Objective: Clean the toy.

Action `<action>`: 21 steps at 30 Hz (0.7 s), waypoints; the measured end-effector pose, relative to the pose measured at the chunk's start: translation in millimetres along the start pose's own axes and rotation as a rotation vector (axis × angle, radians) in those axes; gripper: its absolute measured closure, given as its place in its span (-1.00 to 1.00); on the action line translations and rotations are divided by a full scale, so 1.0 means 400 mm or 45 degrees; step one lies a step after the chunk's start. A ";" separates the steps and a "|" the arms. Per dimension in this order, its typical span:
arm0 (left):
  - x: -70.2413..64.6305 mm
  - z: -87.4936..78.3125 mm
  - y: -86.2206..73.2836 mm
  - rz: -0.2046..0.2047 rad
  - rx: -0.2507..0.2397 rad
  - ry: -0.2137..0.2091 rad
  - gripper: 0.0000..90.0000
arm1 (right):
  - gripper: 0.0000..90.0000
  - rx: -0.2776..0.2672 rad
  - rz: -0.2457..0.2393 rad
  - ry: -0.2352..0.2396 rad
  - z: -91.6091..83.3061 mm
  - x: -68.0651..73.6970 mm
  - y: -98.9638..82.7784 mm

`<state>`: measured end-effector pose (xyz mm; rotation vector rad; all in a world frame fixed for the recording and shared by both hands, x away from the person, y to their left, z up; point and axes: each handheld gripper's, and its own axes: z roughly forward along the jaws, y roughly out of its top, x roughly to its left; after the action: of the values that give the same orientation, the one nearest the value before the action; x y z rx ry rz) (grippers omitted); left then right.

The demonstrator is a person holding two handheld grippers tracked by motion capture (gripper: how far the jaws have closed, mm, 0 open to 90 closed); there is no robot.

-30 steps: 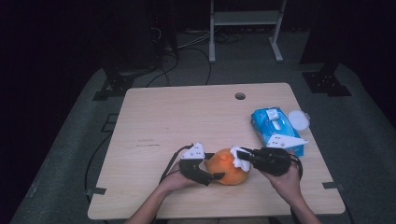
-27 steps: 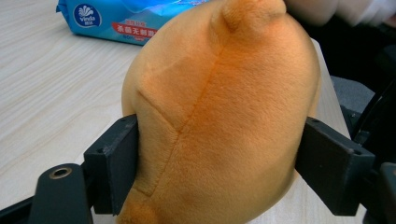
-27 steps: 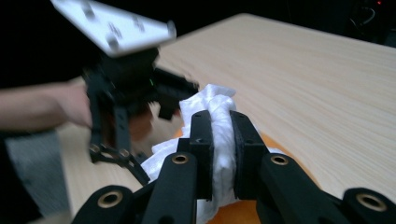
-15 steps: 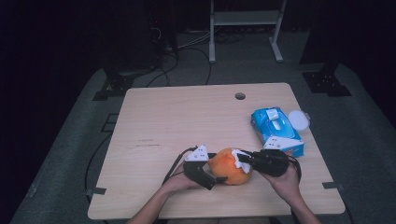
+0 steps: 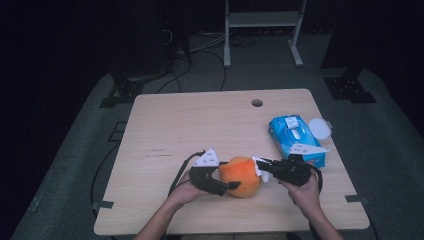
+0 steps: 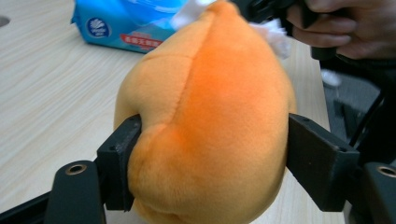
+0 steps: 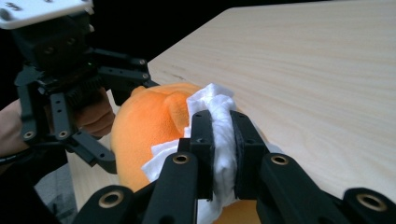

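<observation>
An orange plush toy (image 5: 241,176) lies near the table's front edge between both grippers. My left gripper (image 5: 227,175) grips it from the left. In the left gripper view the jaws dent both sides of the plush (image 6: 205,116); they have just been closing on it. My right gripper (image 5: 260,167) comes in from the right, shut on a crumpled white tissue (image 7: 215,105). The tissue rests against the top of the plush (image 7: 144,121). The right gripper view has the left gripper (image 7: 93,93) behind the plush.
A blue pack of wipes (image 5: 295,137) lies at the right of the wooden table (image 5: 200,125), with a round white lid (image 5: 319,128) beside it. A small hole (image 5: 257,103) sits near the far edge. The floor around is dark, with cables and stands.
The left gripper's jaws have drawn in on the orange plush and it has risen slightly. The right gripper with the tissue has edged along the plush.
</observation>
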<state>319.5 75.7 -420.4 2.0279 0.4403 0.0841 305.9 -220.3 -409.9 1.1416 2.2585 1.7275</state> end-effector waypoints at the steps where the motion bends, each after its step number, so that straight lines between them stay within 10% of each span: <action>1: 0.001 0.001 0.001 -0.014 -0.006 0.006 -0.41 | 0.79 -0.021 -0.020 -0.004 -0.008 0.007 0.007; 8: -0.020 0.019 0.004 0.031 -0.002 0.014 -0.50 | 0.78 -0.011 -0.180 -0.038 0.001 0.064 0.022; 21: -0.001 0.073 -0.035 0.010 -0.119 -0.013 -0.94 | 0.77 0.018 -0.143 -0.040 -0.013 0.025 0.007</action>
<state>322.4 56.7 -446.5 1.9379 0.4143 0.0971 297.5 -218.2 -402.0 1.0155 2.2726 1.6430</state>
